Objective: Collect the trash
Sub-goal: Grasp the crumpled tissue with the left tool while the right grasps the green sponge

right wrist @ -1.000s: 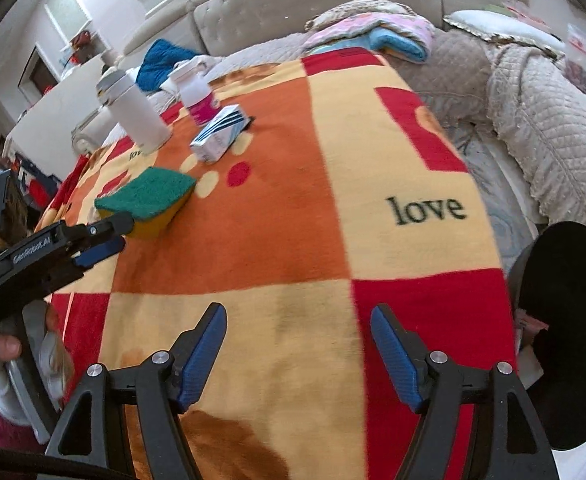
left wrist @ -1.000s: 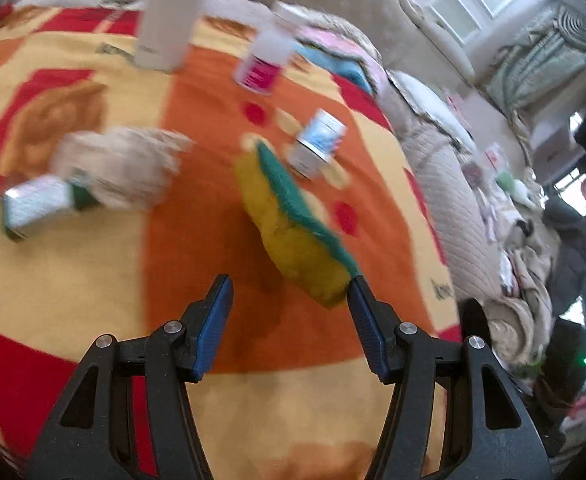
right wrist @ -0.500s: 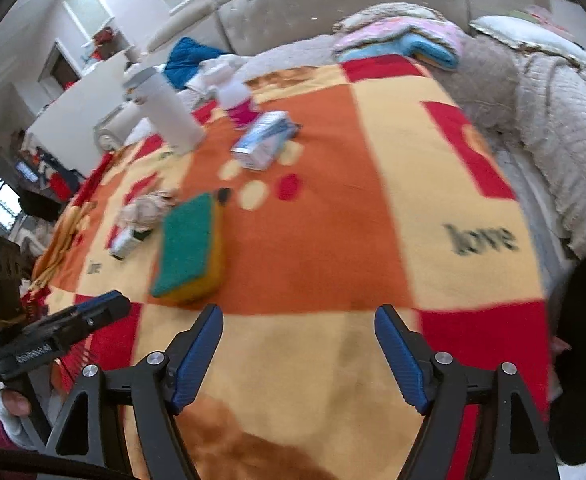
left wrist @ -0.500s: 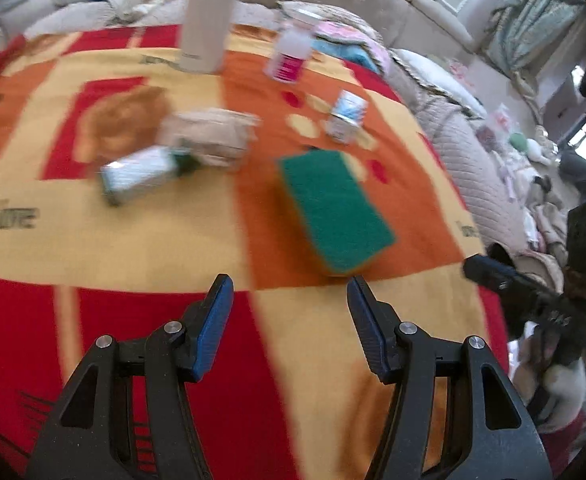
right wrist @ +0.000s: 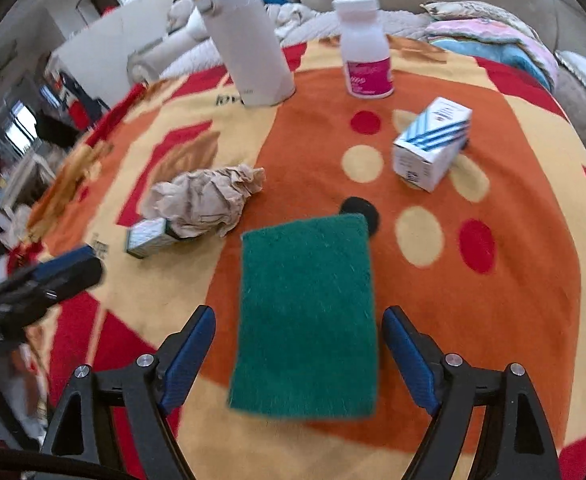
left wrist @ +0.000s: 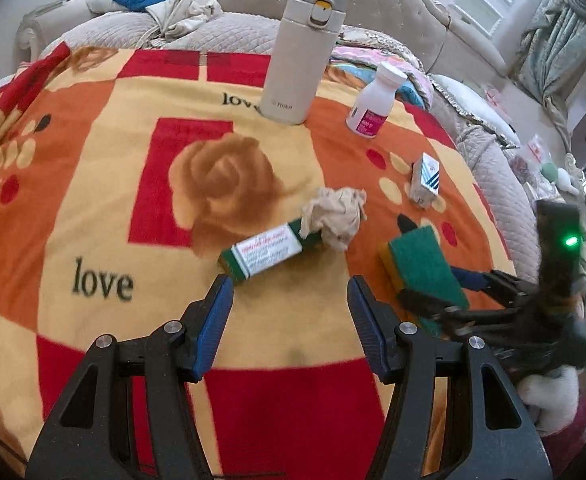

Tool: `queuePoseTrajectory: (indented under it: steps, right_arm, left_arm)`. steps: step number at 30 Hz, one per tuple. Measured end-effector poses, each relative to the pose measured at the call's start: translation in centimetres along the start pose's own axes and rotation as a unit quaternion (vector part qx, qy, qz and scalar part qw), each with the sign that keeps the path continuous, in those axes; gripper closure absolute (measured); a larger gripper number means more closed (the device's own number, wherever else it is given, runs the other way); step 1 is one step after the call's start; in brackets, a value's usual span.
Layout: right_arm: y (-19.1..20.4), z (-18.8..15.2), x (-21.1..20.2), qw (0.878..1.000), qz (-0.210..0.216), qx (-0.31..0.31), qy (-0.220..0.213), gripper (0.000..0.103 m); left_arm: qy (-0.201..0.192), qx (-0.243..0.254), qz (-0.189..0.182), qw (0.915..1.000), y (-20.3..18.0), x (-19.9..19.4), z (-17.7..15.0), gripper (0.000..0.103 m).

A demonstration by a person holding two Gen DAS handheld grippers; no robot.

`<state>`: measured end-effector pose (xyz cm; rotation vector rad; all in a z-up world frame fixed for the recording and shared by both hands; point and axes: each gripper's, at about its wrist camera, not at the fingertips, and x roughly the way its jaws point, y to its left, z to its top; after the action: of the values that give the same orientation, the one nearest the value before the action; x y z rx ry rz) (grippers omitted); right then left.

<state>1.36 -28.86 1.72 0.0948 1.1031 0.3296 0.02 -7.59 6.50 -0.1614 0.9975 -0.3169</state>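
While crumpled paper (left wrist: 335, 216) lies creased, fuzzy rectangular sponge (right wrist: 307, 312) sits flat.

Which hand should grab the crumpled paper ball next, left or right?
Probably the left. The left tool is open and points toward the crumpled paper ball, just past the green box. The right tool is open astride the green sponge, with the paper off to its left.

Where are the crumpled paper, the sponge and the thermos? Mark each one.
crumpled paper (left wrist: 335, 216), left wrist view, middle of the wad.
sponge (right wrist: 307, 312), right wrist view, middle of its green top face.
thermos (left wrist: 299, 60), left wrist view, middle of its body.
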Motion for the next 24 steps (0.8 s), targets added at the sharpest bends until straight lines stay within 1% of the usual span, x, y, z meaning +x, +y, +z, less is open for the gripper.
queuePoseTrajectory:
  steps: [1, 2, 3, 5, 8, 13, 15, 17, 18, 19, 20, 21, 24]
  right_arm:
    - [0.0, 0.0, 0.3, 1.000, -0.010, -0.004, 0.003, 0.022]
    - [0.1, 0.0, 0.3, 1.000, -0.019, -0.009, -0.005, 0.038]
    - [0.1, -0.2, 0.0, 1.000, -0.023, -0.014, -0.012, 0.044]
    - [-0.3, -0.4, -0.7, 1.000, -0.021, -0.011, -0.019, 0.044]
    - [-1.3, -1.0, -2.6, 0.999, -0.020, 0.001, -0.040, 0.044]
    - [-3.4, -2.5, -4.6, 0.998, -0.017, 0.020, -0.049, 0.043]
    - [-4.0, -3.0, -4.9, 0.998, -0.012, 0.029, -0.048, 0.043]
    - [-4.0, -3.3, -5.0, 0.998, -0.009, 0.033, -0.048, 0.043]
    - [-4.1, -3.6, -5.1, 0.998, -0.008, 0.034, -0.049, 0.043]
    - [-4.2, -3.8, -5.2, 0.998, -0.008, 0.034, -0.049, 0.043]
    - [-4.2, -4.0, -5.3, 0.998, -0.008, 0.035, -0.049, 0.043]
    - [-4.3, -4.1, -5.4, 0.998, -0.006, 0.036, -0.051, 0.043]
    - [-4.5, -4.6, -5.9, 0.998, 0.000, 0.041, -0.056, 0.043]
  left_arm:
    - [0.000, 0.004, 0.000, 1.0000, -0.2, 0.2, 0.4, 0.045]
    - [0.000, 0.006, 0.000, 1.0000, -0.4, 0.3, 0.7, 0.045]
    - [0.000, 0.010, 0.001, 0.9999, -0.6, 0.6, 1.0, 0.045]
    - [0.001, 0.016, 0.000, 0.9999, -1.1, 1.2, 1.6, 0.045]
    - [0.000, 0.031, 0.000, 0.9995, -2.3, 2.2, 2.3, 0.045]
    - [0.005, 0.062, 0.030, 0.9976, -4.5, 4.7, 3.4, 0.045]
    - [0.008, 0.063, 0.044, 0.9970, -4.9, 5.7, 3.9, 0.045]
    - [0.016, 0.058, 0.042, 0.9973, -4.9, 6.9, 4.3, 0.046]
    - [0.020, 0.055, 0.040, 0.9975, -4.9, 7.3, 4.4, 0.048]
    - [0.022, 0.052, 0.037, 0.9977, -4.9, 7.6, 4.5, 0.054]
    - [0.024, 0.051, 0.034, 0.9978, -4.9, 7.6, 4.5, 0.073]
    - [0.030, 0.051, 0.032, 0.9977, -5.0, 7.7, 4.5, 0.080]
    - [0.027, 0.056, 0.019, 0.9979, -5.5, 6.9, 4.0, 0.082]
